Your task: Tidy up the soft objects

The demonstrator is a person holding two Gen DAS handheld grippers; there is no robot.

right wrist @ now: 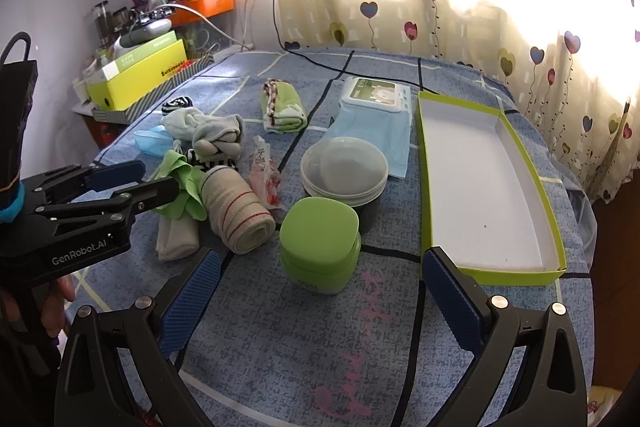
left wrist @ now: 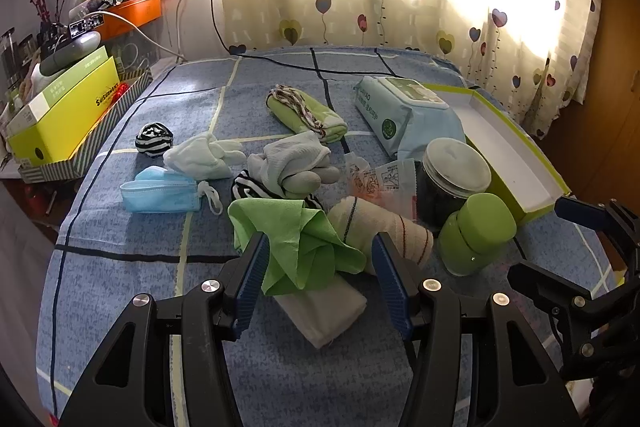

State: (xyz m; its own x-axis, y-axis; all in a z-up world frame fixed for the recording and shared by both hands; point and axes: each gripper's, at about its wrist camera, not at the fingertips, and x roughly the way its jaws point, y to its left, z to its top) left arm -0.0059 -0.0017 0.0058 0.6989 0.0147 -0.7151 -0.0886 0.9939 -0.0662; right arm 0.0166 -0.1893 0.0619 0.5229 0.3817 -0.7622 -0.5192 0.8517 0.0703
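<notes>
My left gripper (left wrist: 320, 259) is open low over the bed, with a crumpled green cloth (left wrist: 296, 239) lying between its jaws on top of a folded white cloth (left wrist: 324, 311); neither pad presses on it. A rolled beige striped towel (left wrist: 384, 227) lies just to the right. Grey socks (left wrist: 292, 163), a white sock (left wrist: 200, 155), a striped sock ball (left wrist: 154, 139), a blue mask (left wrist: 160, 191) and a folded green towel (left wrist: 308, 111) lie farther back. My right gripper (right wrist: 322, 255) stands wide open, holding nothing, just in front of a green jar (right wrist: 320, 239).
An empty green-rimmed box (right wrist: 480, 187) lies at the right of the bed. A clear-lidded jar (right wrist: 344, 167), a wipes pack (right wrist: 376, 99) and small sachets (right wrist: 264, 171) sit mid-bed. A yellow box (left wrist: 64, 115) and clutter stand off the left edge. A black cable (left wrist: 320, 63) crosses the far side.
</notes>
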